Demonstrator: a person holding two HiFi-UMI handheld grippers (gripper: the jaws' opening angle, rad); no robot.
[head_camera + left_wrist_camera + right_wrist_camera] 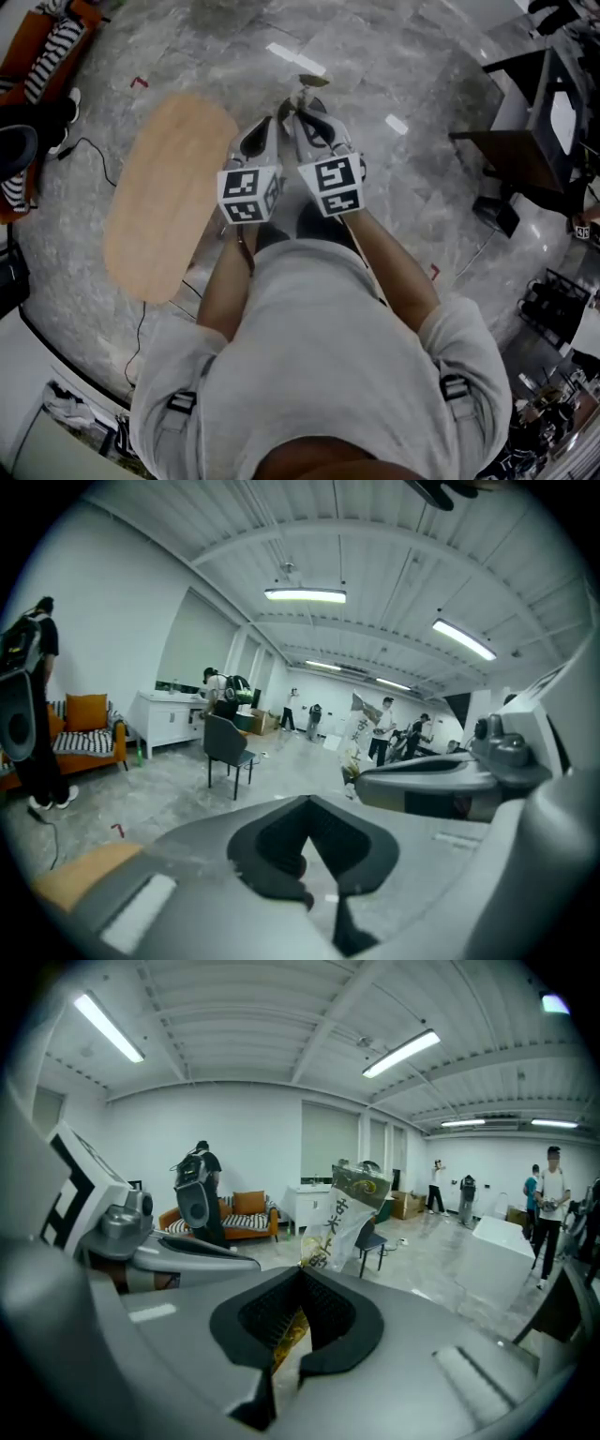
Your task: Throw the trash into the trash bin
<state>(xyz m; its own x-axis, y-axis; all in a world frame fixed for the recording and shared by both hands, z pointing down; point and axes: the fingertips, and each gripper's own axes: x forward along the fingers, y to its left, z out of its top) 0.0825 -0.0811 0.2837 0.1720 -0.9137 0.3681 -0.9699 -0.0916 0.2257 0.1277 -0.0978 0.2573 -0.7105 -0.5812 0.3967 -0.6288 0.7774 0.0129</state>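
Transport stage, by my reading: your right gripper (302,1279) fingers pinch crinkly clear snack wrapper with gold print (343,1211), held in air ahead of you over grey marble floor (422,84). Your left gripper (309,803) fingers pressed together, nothing between. To your left, oval light-wood worktop (164,197). No trash bin in any view. Next: find bin, bring wrapper above its mouth, then spread right fingers.

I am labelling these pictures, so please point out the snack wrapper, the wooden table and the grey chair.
snack wrapper (339,1218), right gripper view, on its printed middle part.
wooden table (164,197), head view, on the bare middle of its top.
grey chair (223,738), left gripper view, on its backrest.
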